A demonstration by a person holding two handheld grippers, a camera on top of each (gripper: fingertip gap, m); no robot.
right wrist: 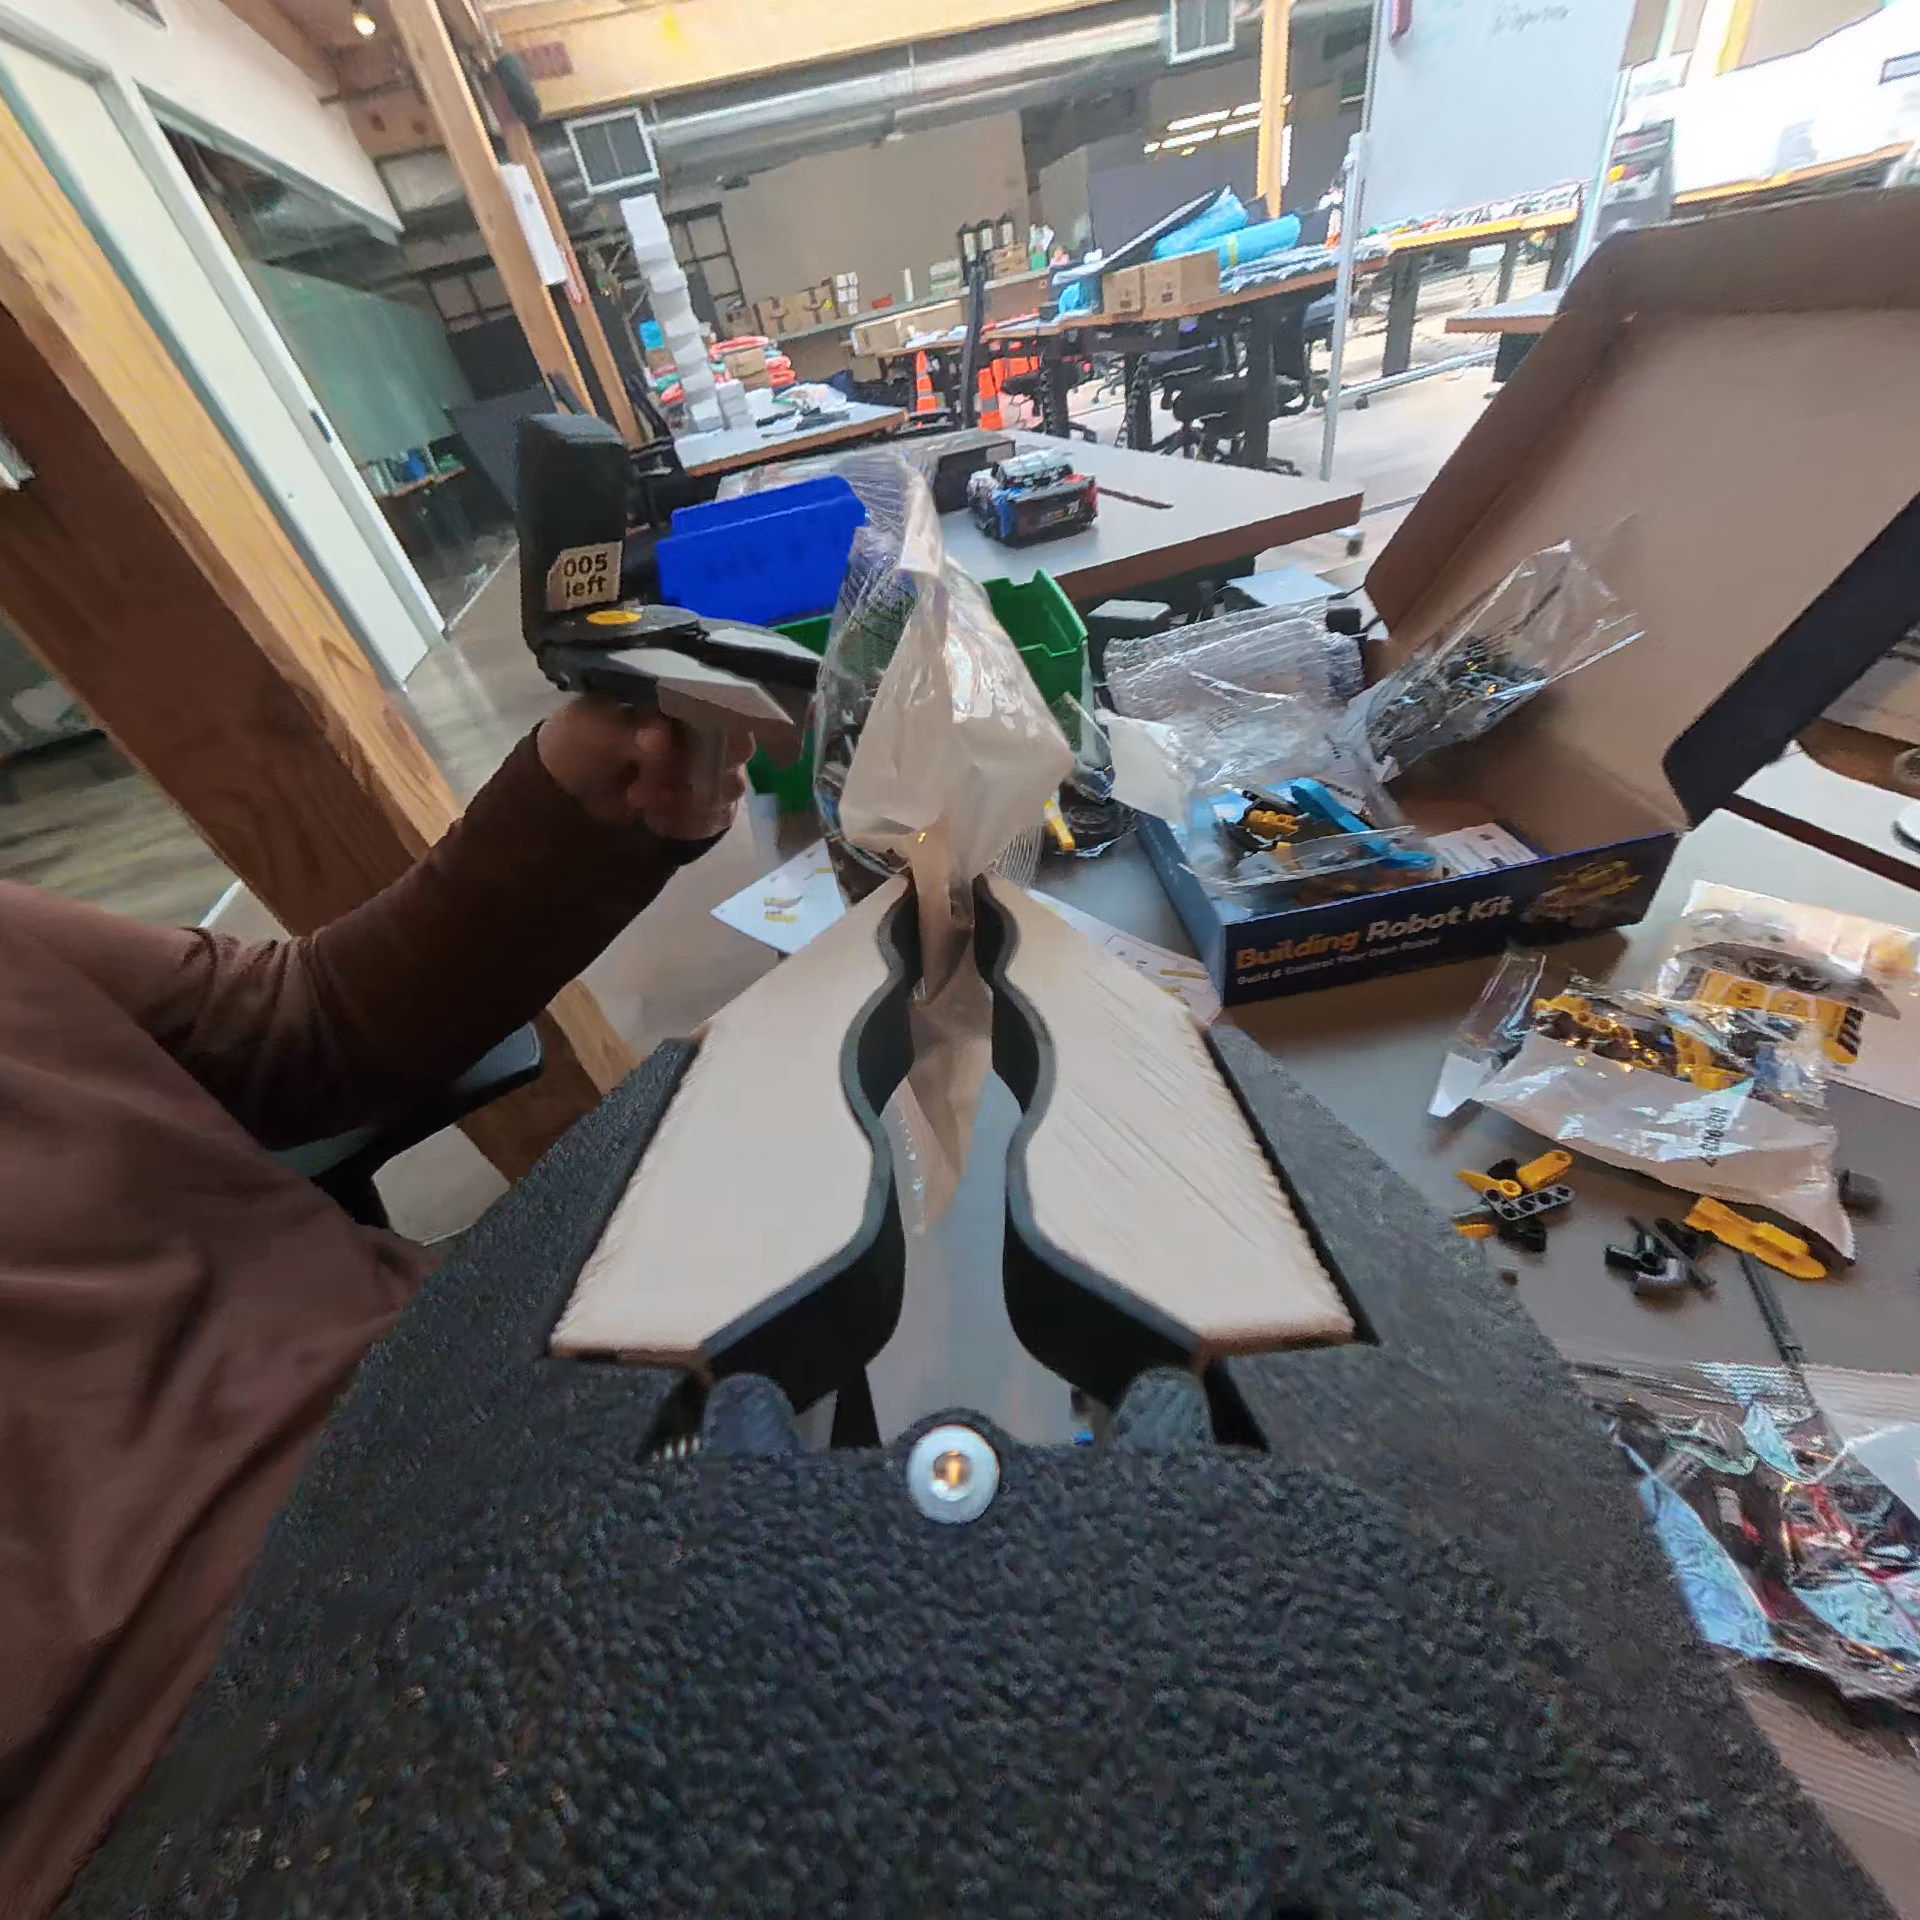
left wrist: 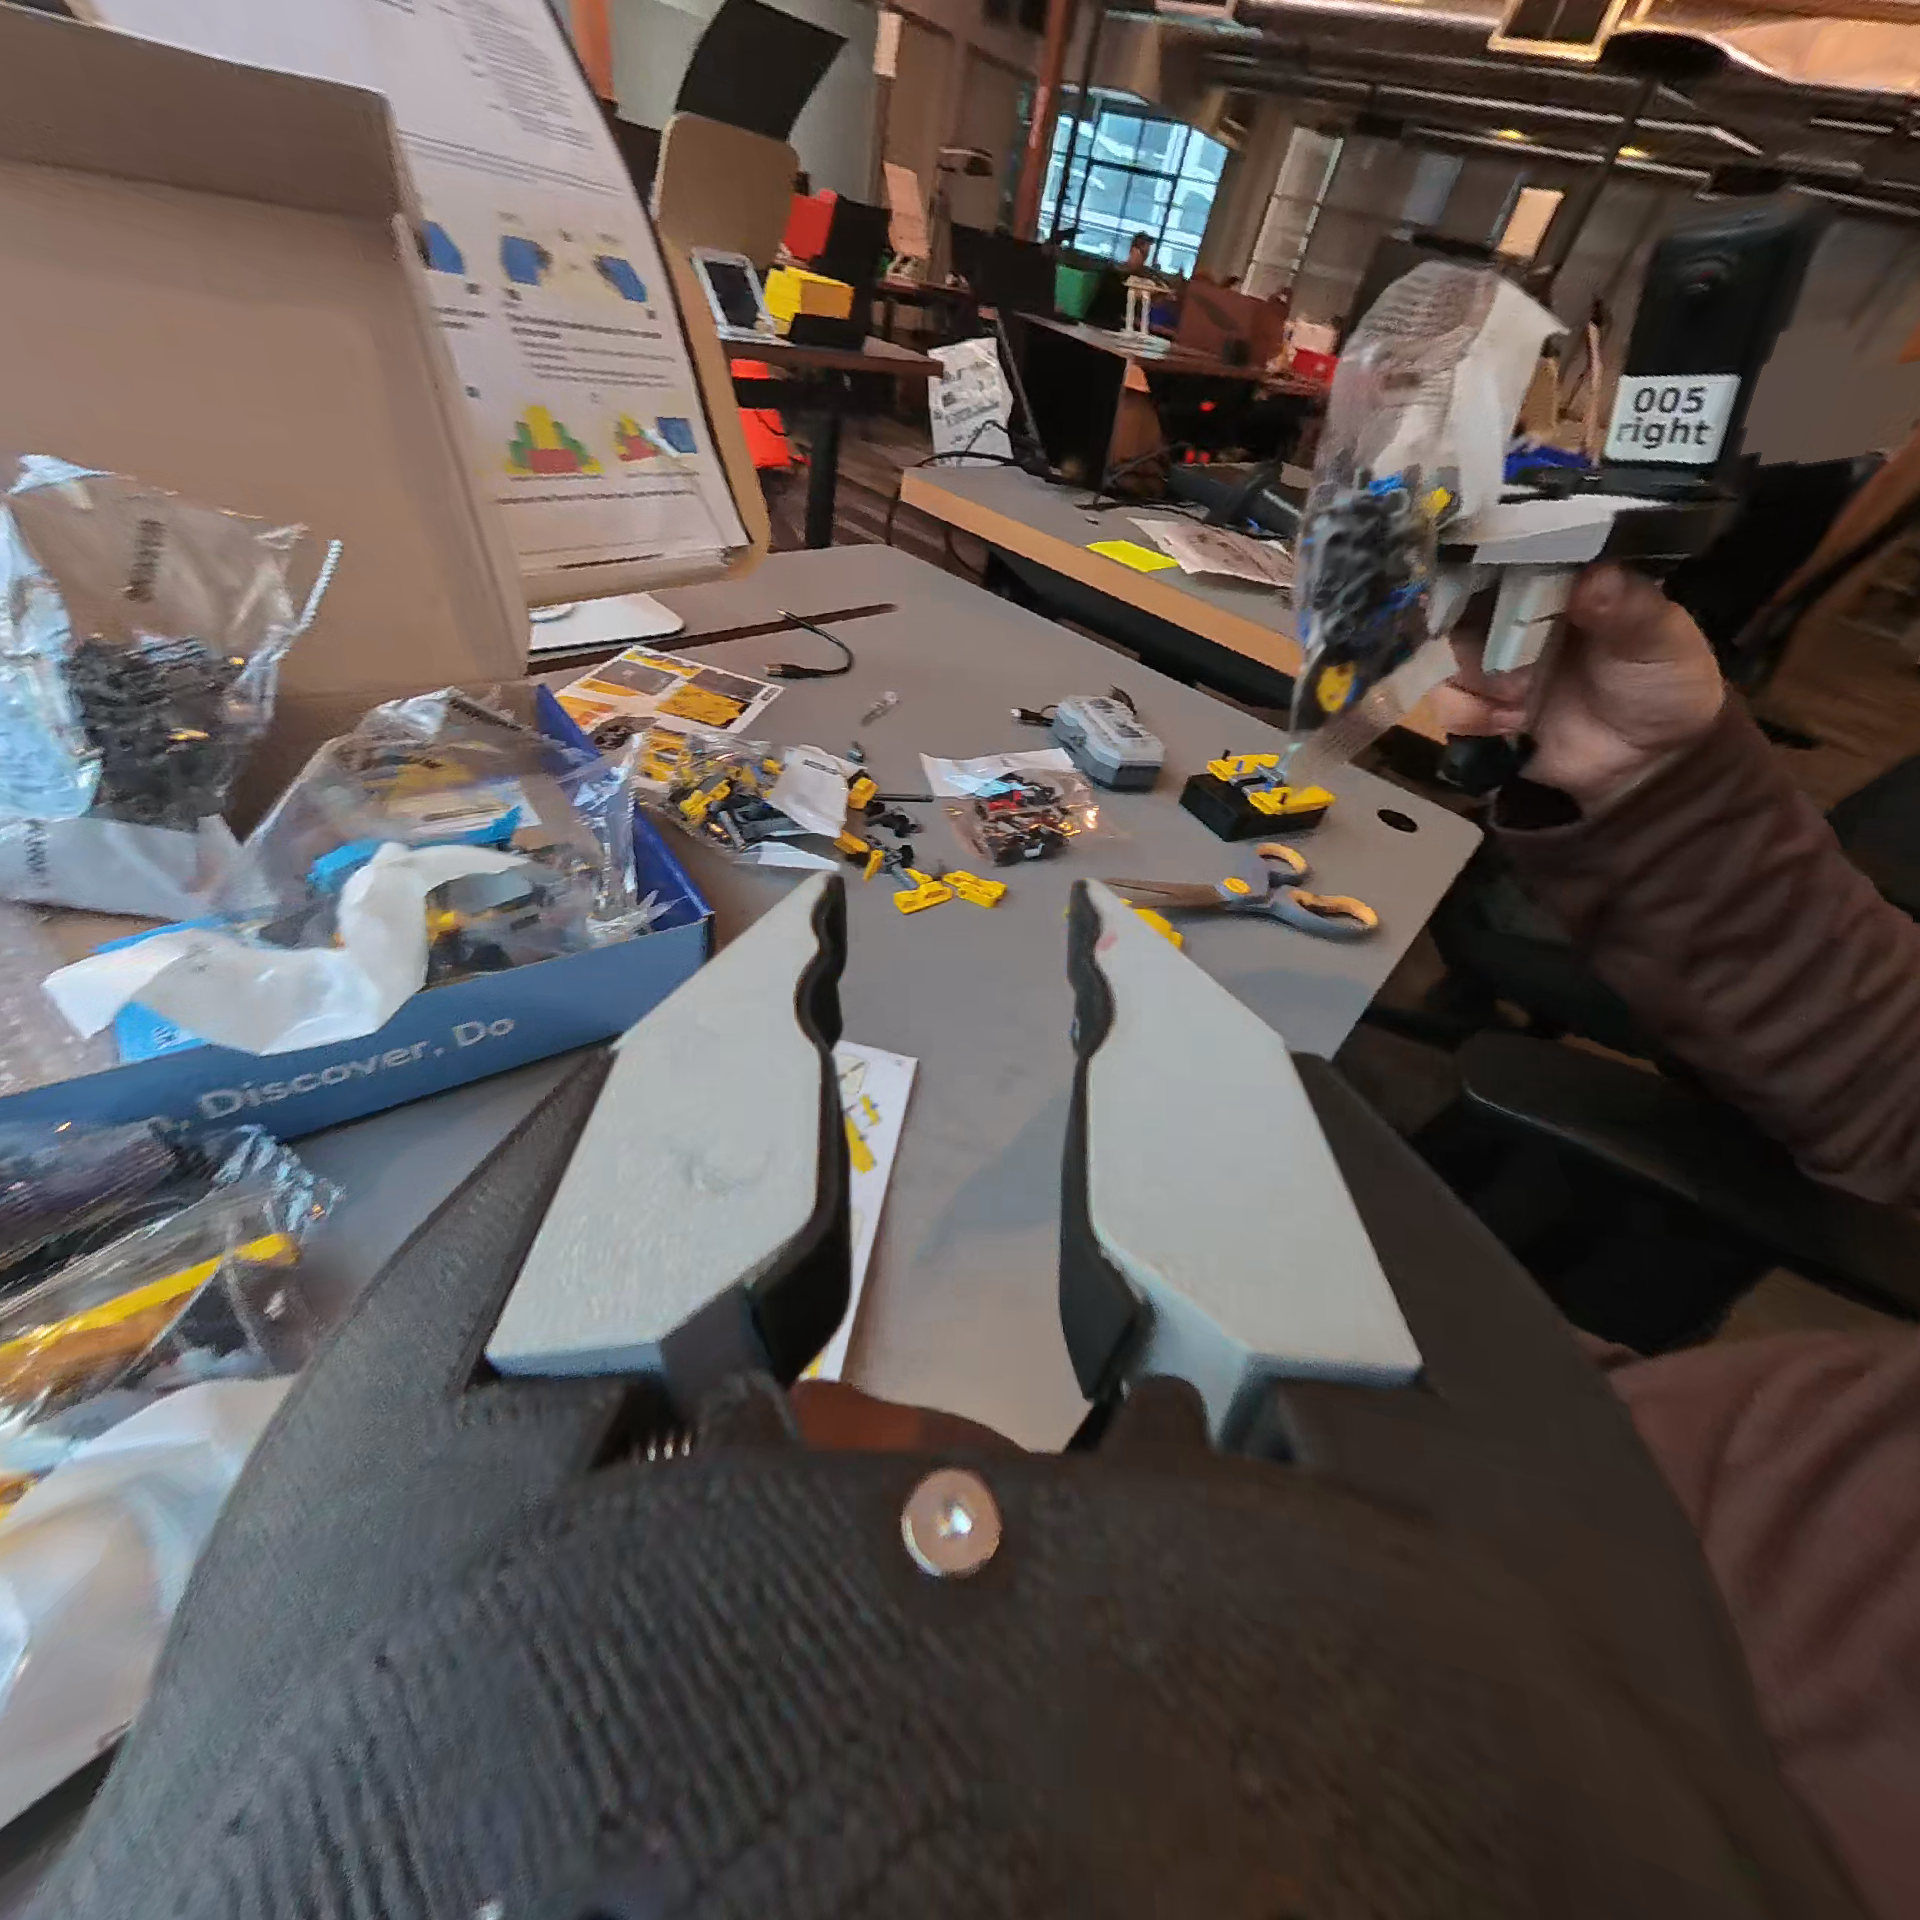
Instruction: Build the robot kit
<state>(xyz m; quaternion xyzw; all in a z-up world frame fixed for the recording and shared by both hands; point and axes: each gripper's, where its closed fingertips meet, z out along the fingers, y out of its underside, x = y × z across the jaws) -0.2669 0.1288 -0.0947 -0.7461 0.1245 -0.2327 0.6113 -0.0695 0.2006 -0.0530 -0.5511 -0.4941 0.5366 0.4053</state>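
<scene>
My right gripper [right wrist: 945,899] is shut on the lower end of a clear plastic bag [right wrist: 935,707] of black, blue and yellow building pieces and holds it up in the air. In the left wrist view the bag [left wrist: 1382,499] hangs at the upper right, pinched in the right gripper [left wrist: 1397,634], above the table's right end. My left gripper [left wrist: 956,904] is open and empty, above the grey table [left wrist: 977,1039], pointing at loose yellow pieces [left wrist: 945,888]. In the right wrist view the left gripper [right wrist: 800,686] is just left of the bag, apart from it.
An open blue kit box [left wrist: 436,1039] with a raised cardboard lid [left wrist: 208,343] holds more bags. Scissors [left wrist: 1257,899], a grey battery unit [left wrist: 1107,738], a small black and yellow assembly [left wrist: 1257,795], parts bags [right wrist: 1683,1091] and paper sheets lie on the table. A person's brown sleeve [right wrist: 312,997] is at the left. Tip to tip, the grippers are about 20 centimeters apart.
</scene>
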